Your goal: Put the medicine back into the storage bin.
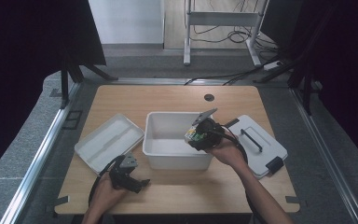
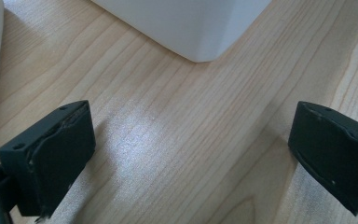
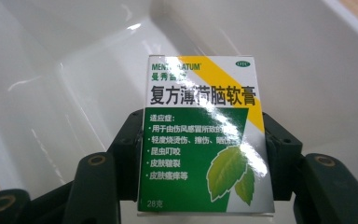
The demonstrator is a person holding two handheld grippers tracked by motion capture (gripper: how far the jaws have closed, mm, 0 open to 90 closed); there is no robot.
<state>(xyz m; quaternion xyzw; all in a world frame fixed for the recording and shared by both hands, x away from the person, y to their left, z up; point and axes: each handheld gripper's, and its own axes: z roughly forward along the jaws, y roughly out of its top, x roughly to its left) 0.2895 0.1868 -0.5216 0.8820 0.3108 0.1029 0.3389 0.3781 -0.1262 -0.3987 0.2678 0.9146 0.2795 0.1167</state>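
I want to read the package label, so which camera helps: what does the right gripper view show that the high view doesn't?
Right gripper view: the ointment box label, green leaves and printed text, clamped in the right hand-held gripper. High view: the left hand-held gripper, the tray and the lid on the table. Both share the white bin under the box.

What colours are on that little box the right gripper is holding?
The box is green, white and yellow, with black lettering and green leaves; the right gripper view shows it best.
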